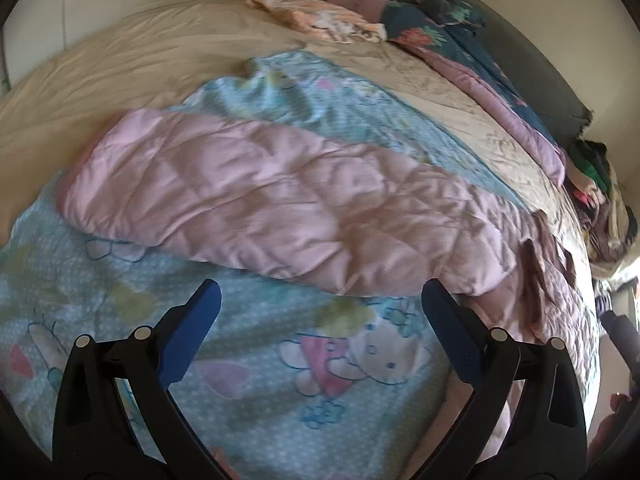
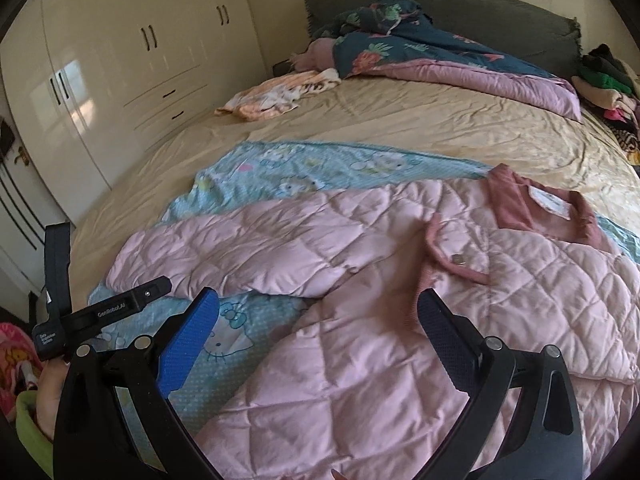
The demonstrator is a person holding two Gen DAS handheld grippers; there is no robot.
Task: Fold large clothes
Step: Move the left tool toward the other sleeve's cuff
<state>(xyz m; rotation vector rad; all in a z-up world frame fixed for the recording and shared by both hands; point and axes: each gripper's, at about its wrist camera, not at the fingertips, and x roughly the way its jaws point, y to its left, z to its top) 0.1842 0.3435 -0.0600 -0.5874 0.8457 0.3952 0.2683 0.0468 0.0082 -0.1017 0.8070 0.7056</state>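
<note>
Only the right view shows the pink quilted jacket's (image 2: 400,280) collar (image 2: 540,212); both grippers' (image 1: 320,300) (image 2: 318,304) fingers spread apart, empty.

pink quilted jacket (image 2: 360,340); light-blue cartoon-print blanket (image 1: 280,380); beige bedsheet (image 2: 400,120).

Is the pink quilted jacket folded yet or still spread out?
Mostly spread. The pink quilted jacket lies flat on the blue blanket, collar showing, one sleeve stretched sideways. Both grippers are open, holding nothing.
</note>
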